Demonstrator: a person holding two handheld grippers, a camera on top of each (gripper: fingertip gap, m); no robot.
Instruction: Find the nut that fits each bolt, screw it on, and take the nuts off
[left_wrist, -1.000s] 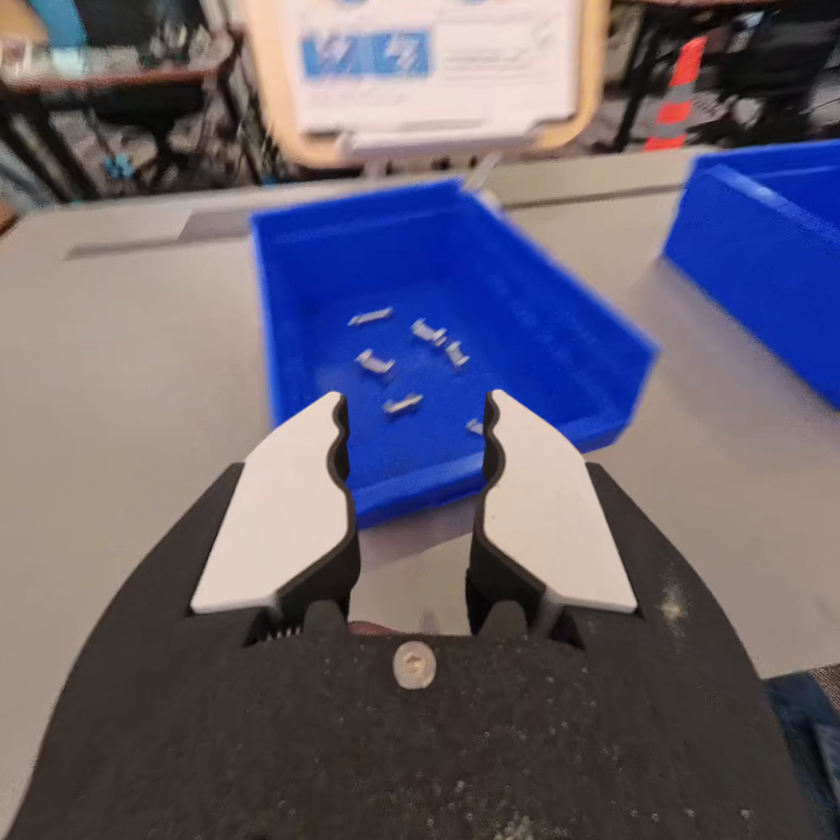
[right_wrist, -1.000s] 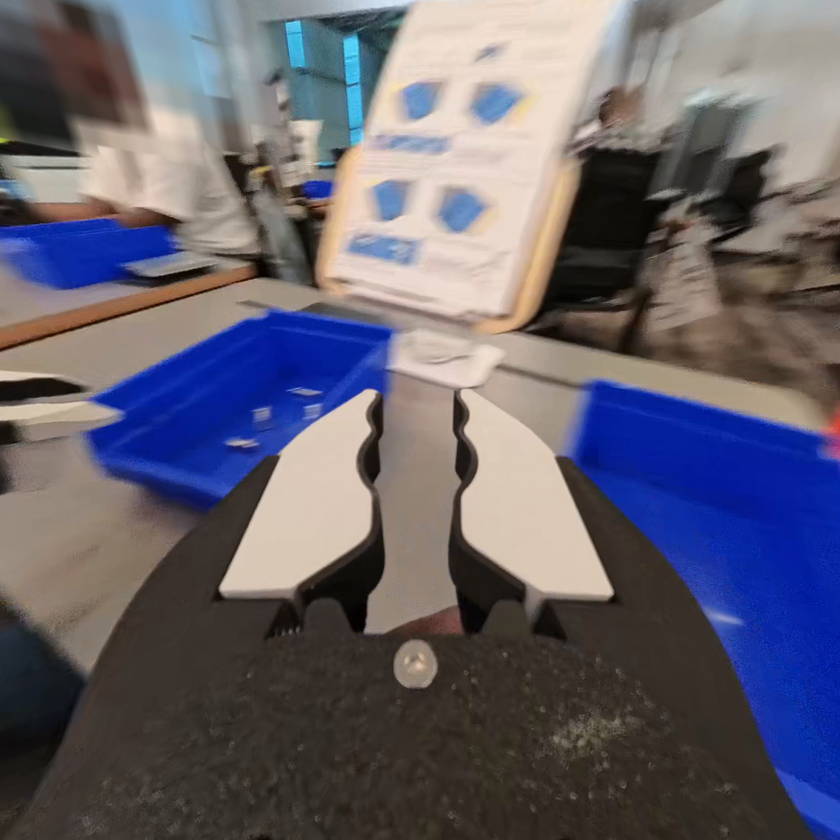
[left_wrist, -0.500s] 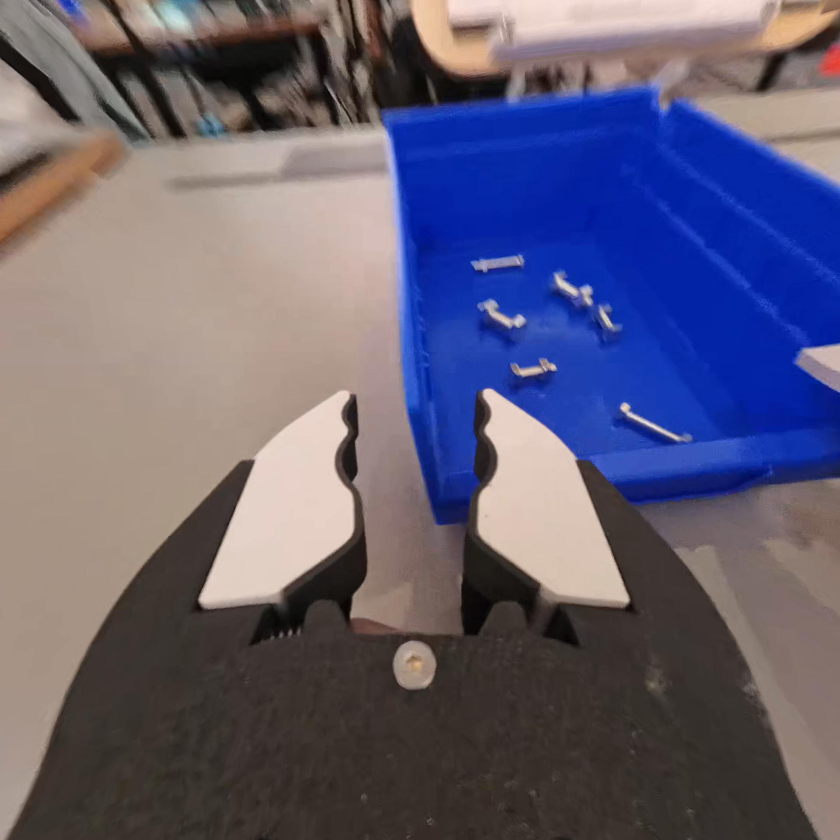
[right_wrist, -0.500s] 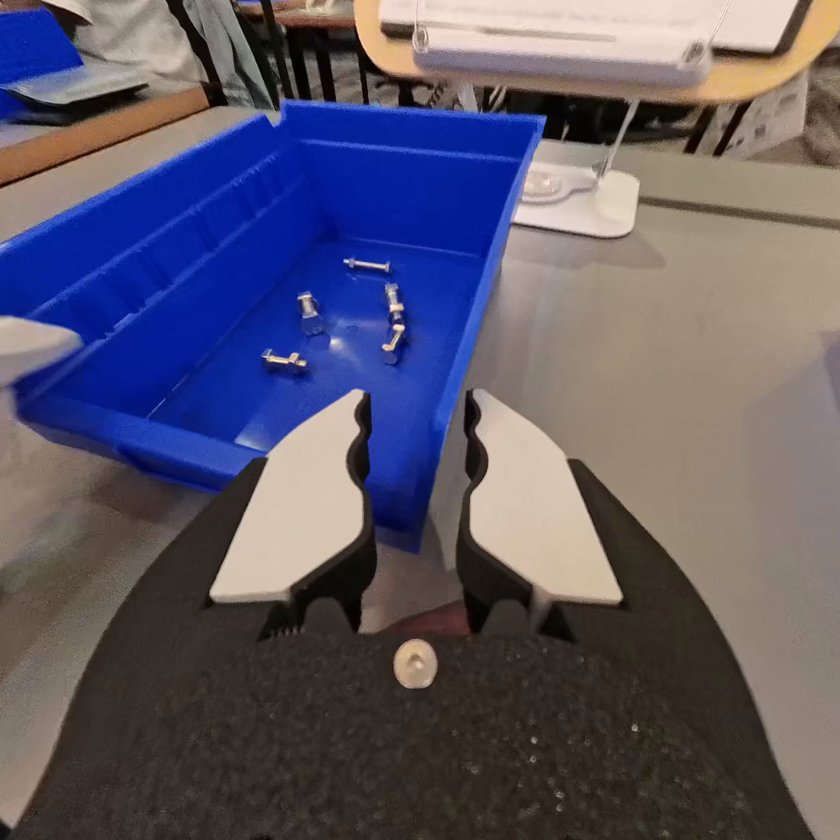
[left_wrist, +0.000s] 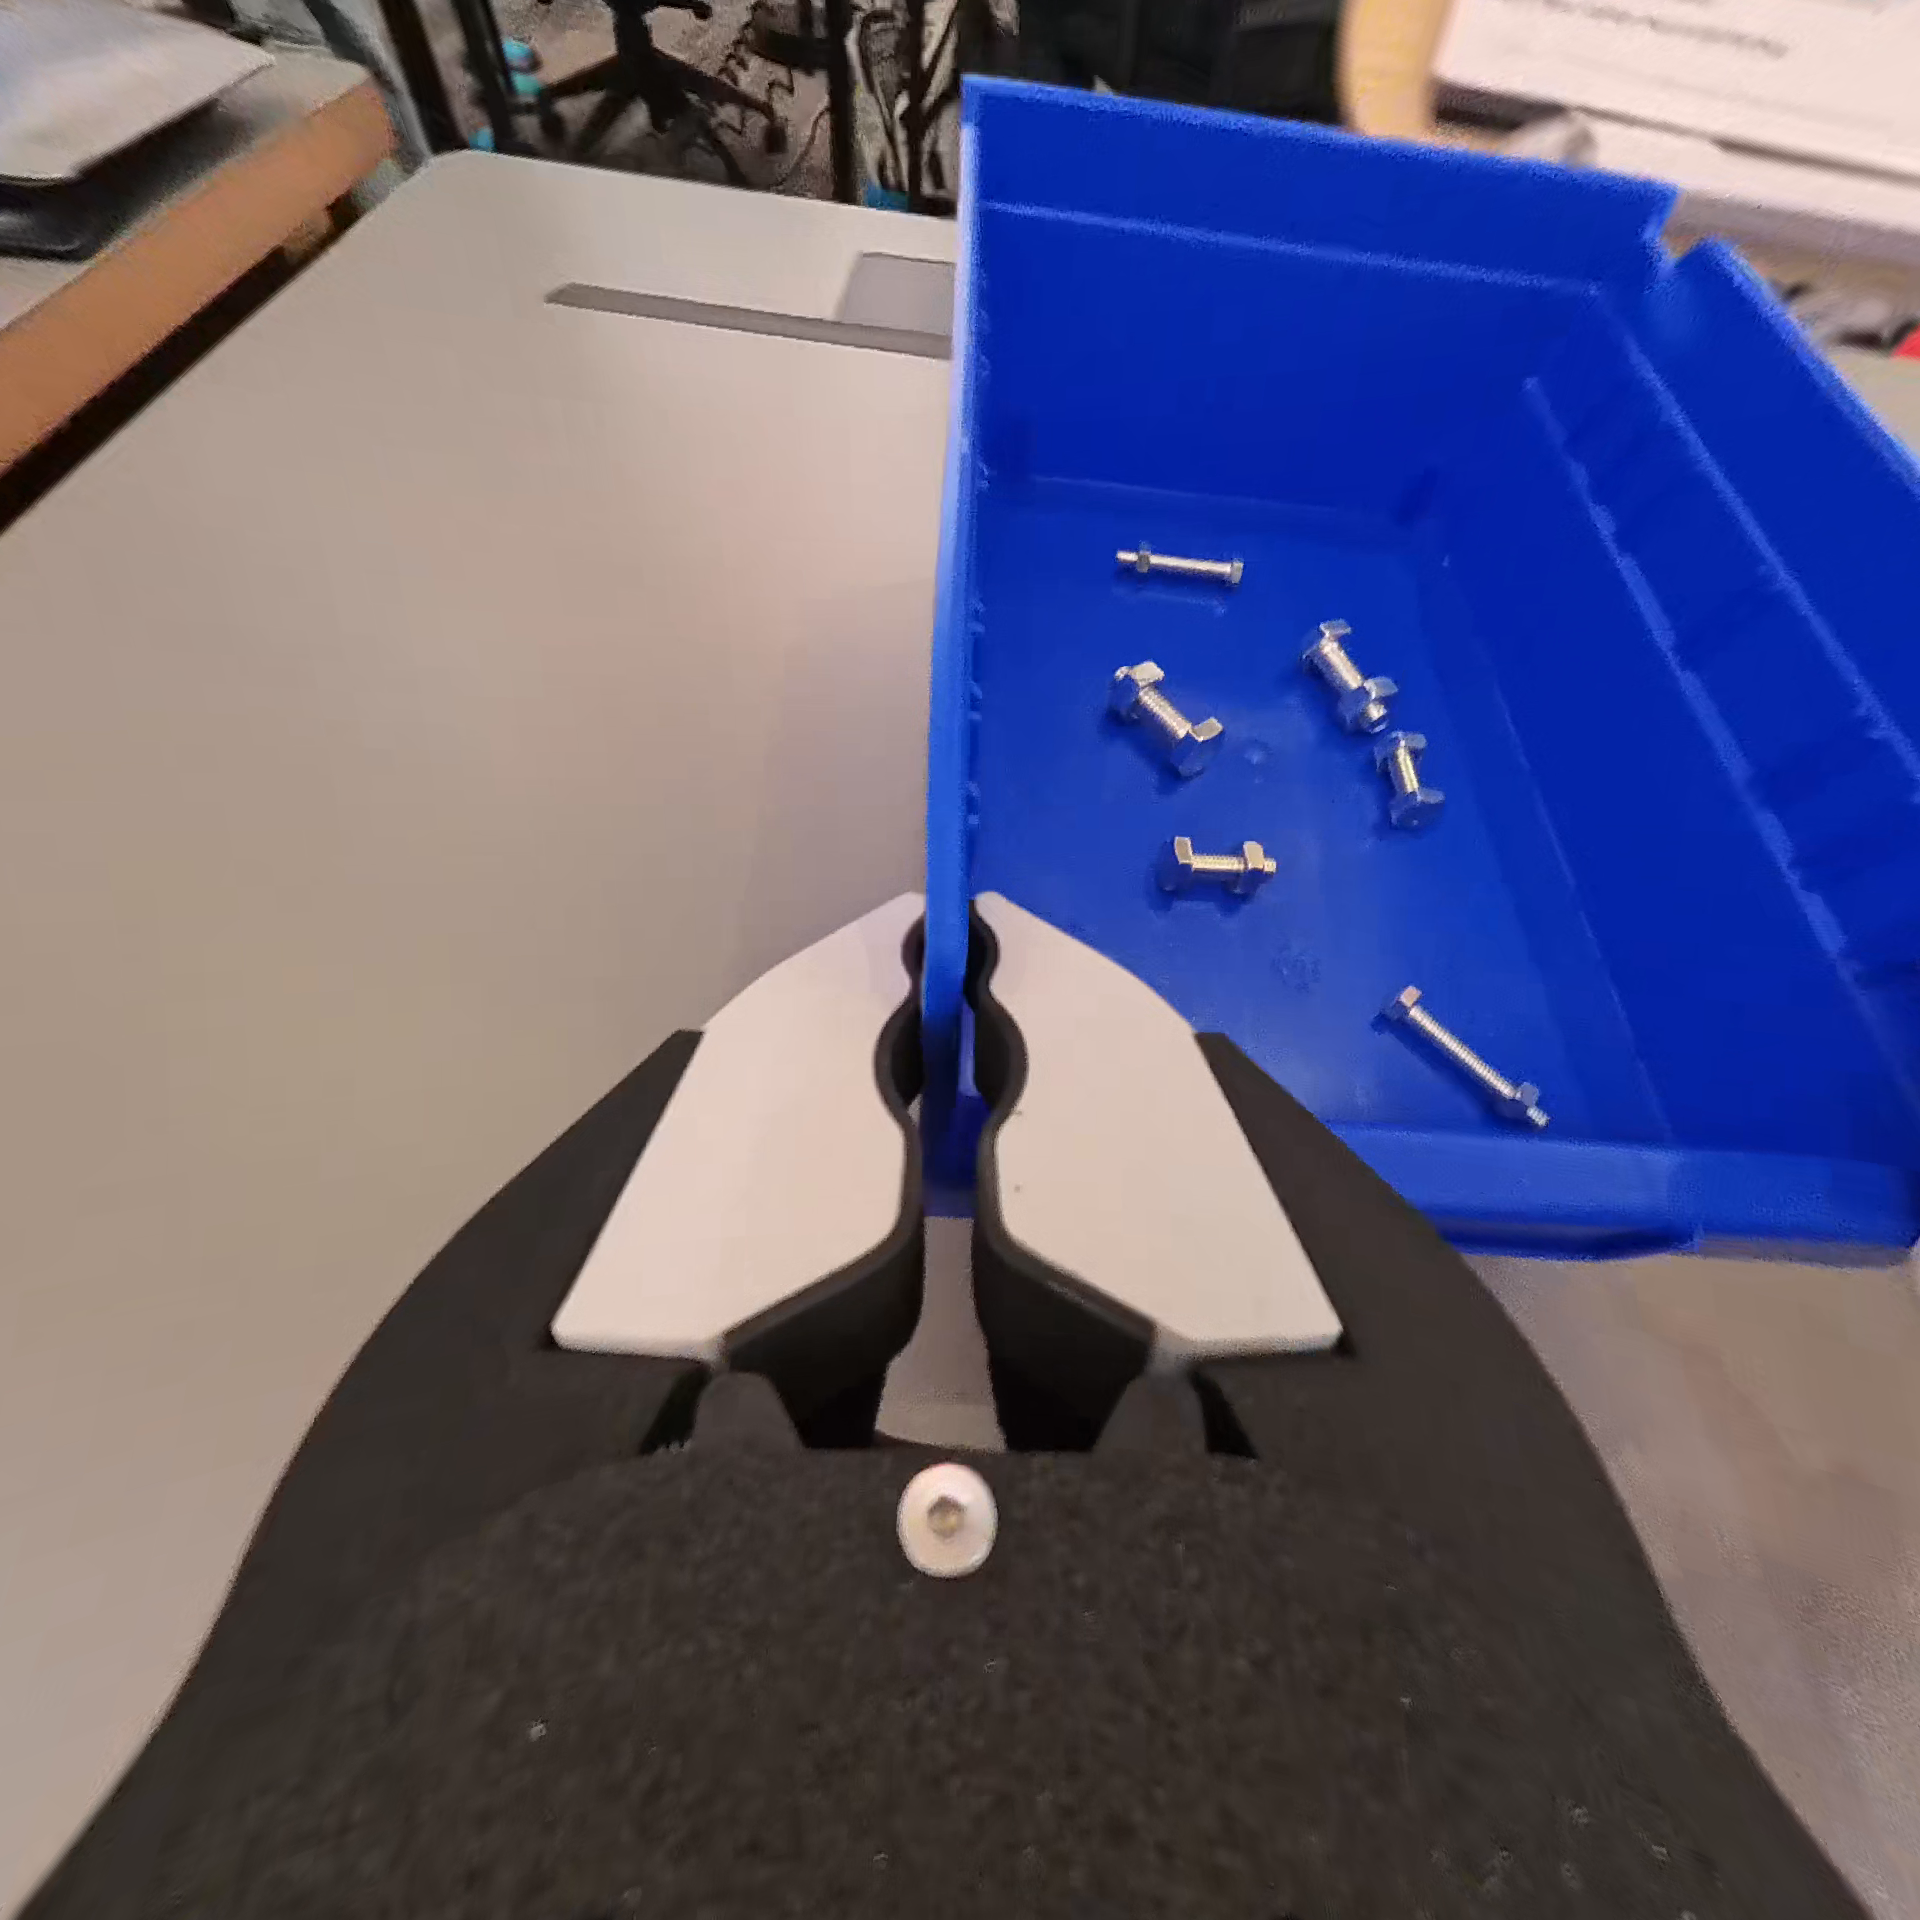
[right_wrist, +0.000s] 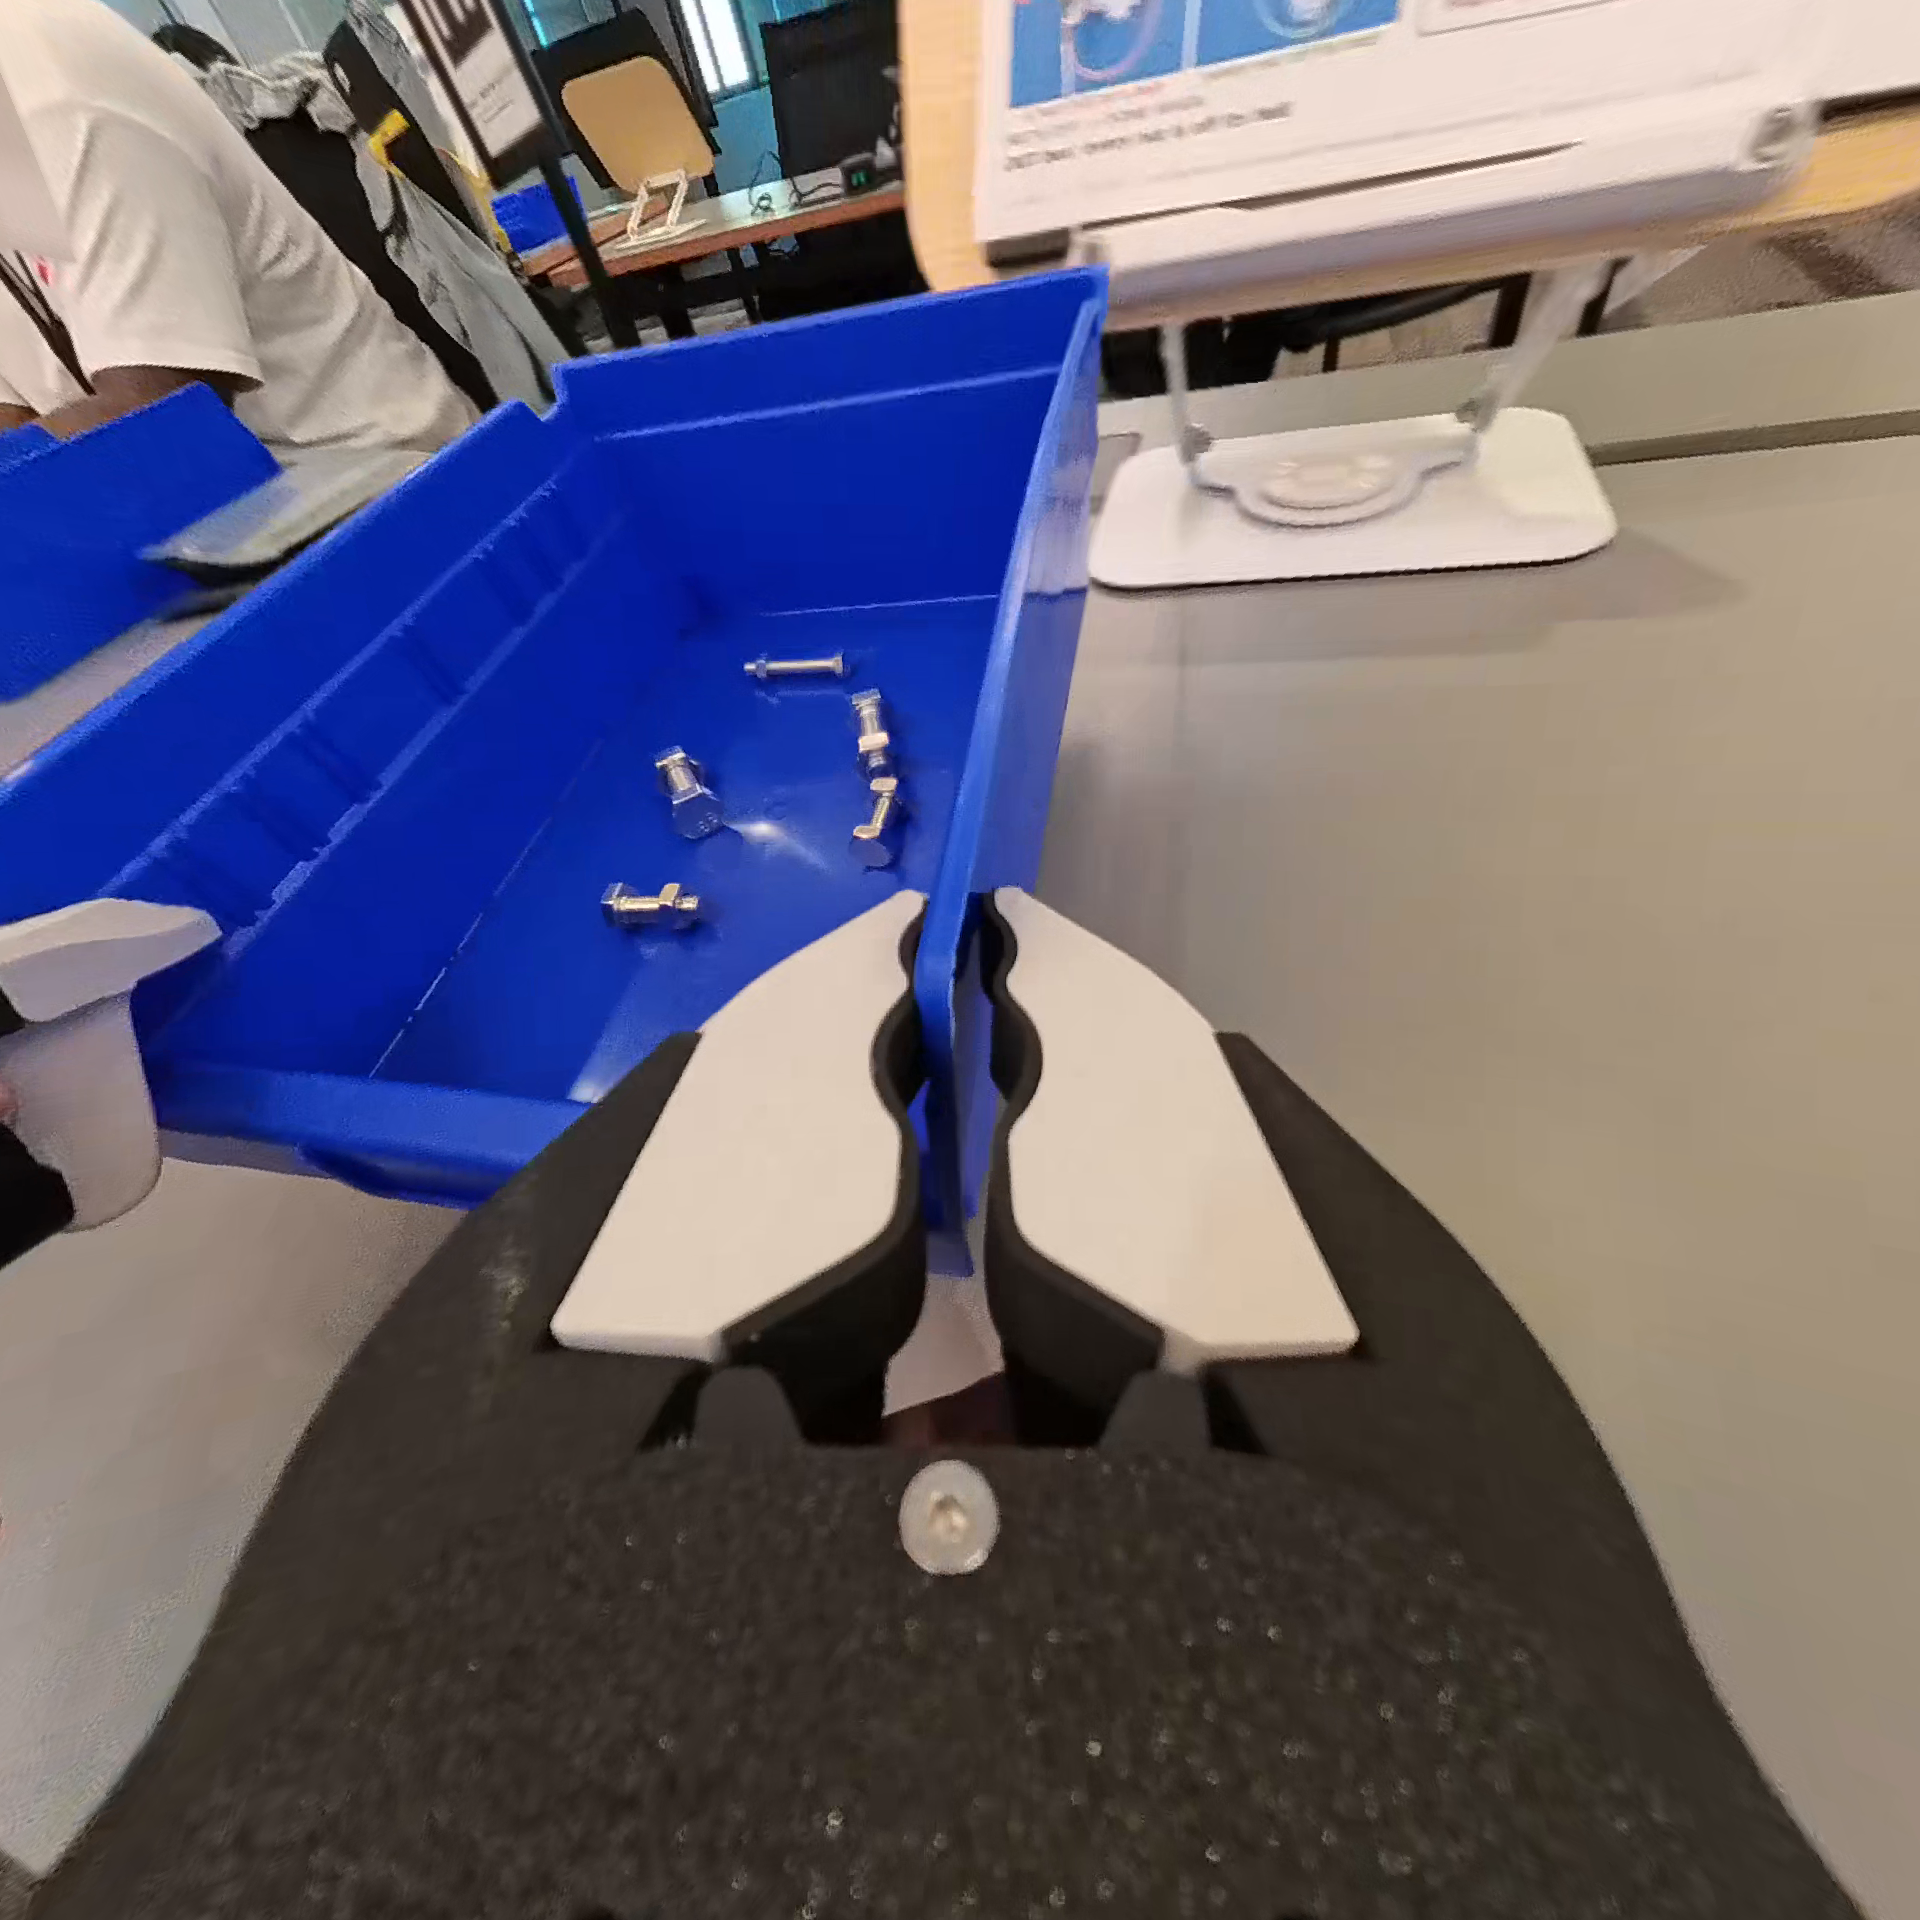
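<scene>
A blue bin (left_wrist: 1351, 343) stands on the grey table (left_wrist: 416, 727) and holds several silver bolts with nuts on them, such as a long one (left_wrist: 1460, 1055) and a short one (left_wrist: 1216, 865). My left gripper (left_wrist: 945, 925) is shut on the bin's left side wall near the front corner. My right gripper (right_wrist: 951, 914) is shut on the bin's (right_wrist: 831, 499) right side wall near the front. The bolts (right_wrist: 649, 907) also show in the right wrist view. One finger of the left gripper (right_wrist: 94, 956) shows at that view's left edge.
A document stand with a white base (right_wrist: 1351, 499) stands behind the bin to the right. Another blue bin (right_wrist: 104, 520) and a person in a white shirt (right_wrist: 156, 239) are at the far left. A wood-edged table (left_wrist: 156, 239) adjoins on the left. One gripper's finger ends stand about 20 centimetres off the other's.
Both grippers moved forward to the bin's side walls and closed on them, the left on the left wall and the right on the right wall. Both were open before.
</scene>
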